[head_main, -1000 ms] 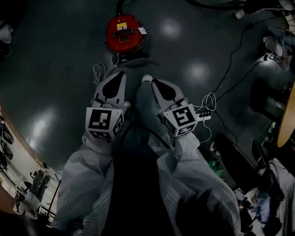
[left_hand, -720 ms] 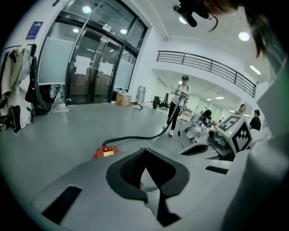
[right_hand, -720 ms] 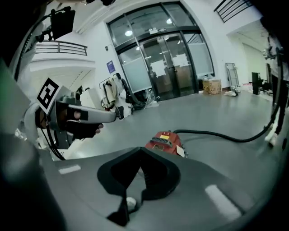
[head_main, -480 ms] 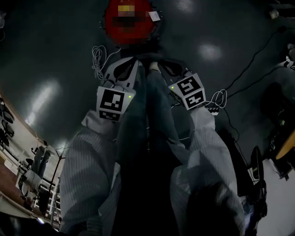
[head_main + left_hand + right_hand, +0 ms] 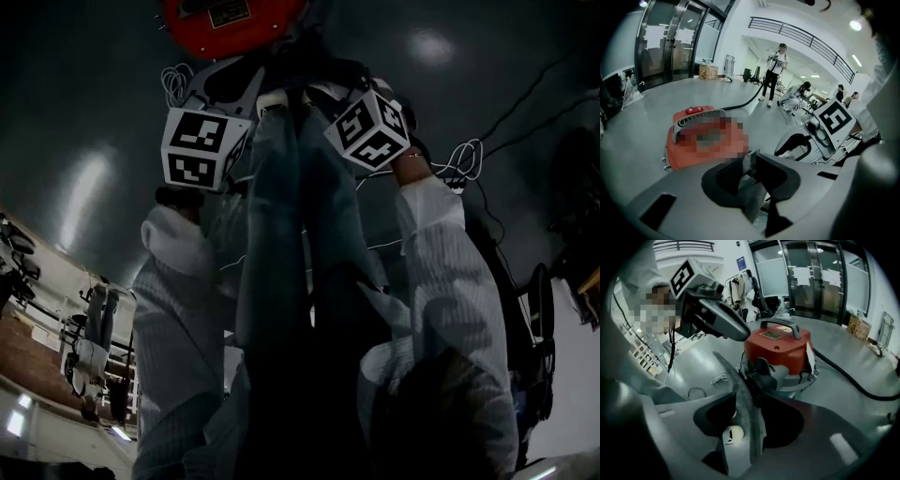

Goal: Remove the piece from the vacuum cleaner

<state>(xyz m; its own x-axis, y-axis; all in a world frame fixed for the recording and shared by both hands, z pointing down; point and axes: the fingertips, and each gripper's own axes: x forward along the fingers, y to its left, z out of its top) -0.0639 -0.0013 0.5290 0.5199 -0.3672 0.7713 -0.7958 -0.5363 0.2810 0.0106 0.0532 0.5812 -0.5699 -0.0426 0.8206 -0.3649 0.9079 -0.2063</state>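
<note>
The red vacuum cleaner (image 5: 230,19) stands on the floor (image 5: 94,112) at the frame's top edge. My right gripper (image 5: 740,380) has just been opening, nothing between its jaws. My left gripper (image 5: 751,158) is closed and empty. I should line the open jaws squarely on the piece before squeezing.

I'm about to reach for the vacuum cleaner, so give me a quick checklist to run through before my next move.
1. Vacuum cleaner close ahead of both grippers: ok.
2. Right gripper fingers apart, just been opening, nothing between them: ok.
3. Left gripper fingers apart for a grasp: not ok, they are together, empty.
4. Which piece comes off: cannot tell.
5. Black hose clear of both grippers: ok.
</note>
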